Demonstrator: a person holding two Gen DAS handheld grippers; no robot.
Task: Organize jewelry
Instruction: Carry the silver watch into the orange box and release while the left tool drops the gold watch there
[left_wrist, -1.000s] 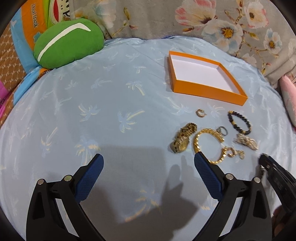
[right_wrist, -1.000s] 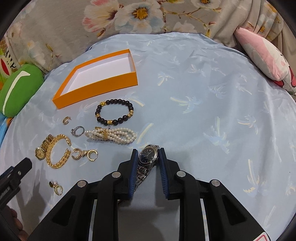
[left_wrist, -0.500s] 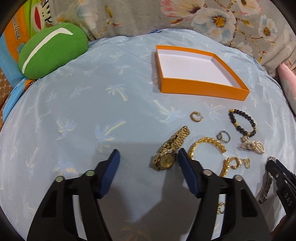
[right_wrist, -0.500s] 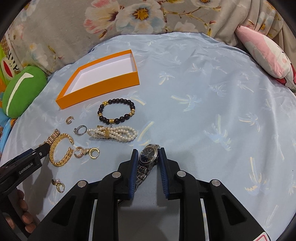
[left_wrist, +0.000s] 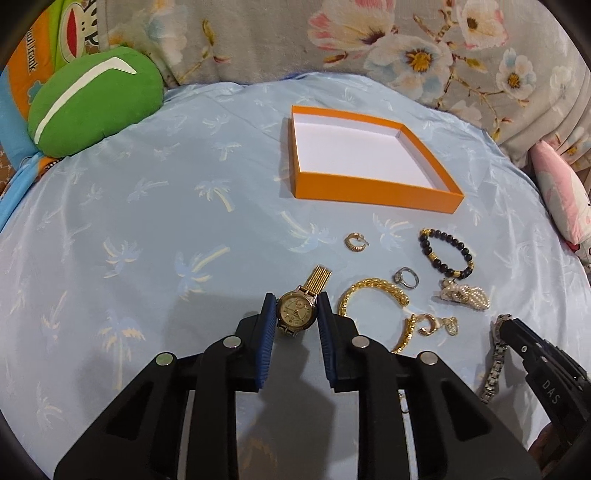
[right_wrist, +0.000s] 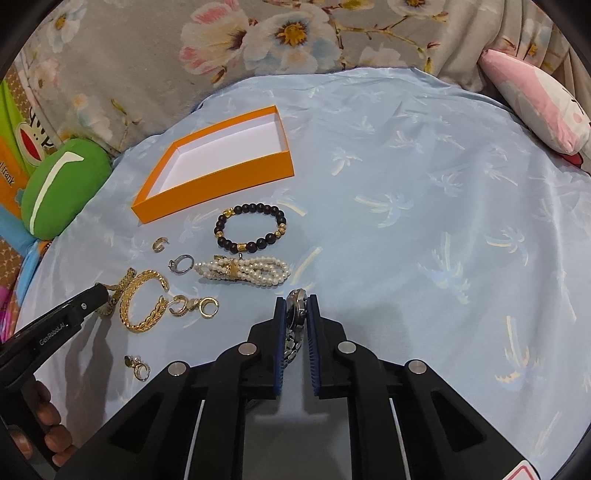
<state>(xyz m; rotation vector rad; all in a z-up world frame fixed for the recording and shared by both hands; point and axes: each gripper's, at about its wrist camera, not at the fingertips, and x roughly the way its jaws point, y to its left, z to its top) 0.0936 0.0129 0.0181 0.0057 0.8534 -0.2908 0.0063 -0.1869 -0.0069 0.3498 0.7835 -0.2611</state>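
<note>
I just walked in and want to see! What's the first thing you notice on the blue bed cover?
The bright orange box jumps out first, sitting open with nothing inside, at the far side of the blue cover. Nearer, the left gripper is closing its blue pads on a gold watch, and the right gripper is closing on a silver watch. Between them and the box lie a gold bangle, a black bead bracelet and a pearl bracelet.

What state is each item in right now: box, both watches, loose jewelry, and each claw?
Orange box: open, empty.
Gold watch: face up, between the left claw's pads.
Left claw: closing on the gold watch.
Silver watch: on edge, pinched by the right claw.
Right claw: closing on the silver watch.
Black bead bracelet: flat on the cloth.
Pearl bracelet: flat on the cloth.
</note>
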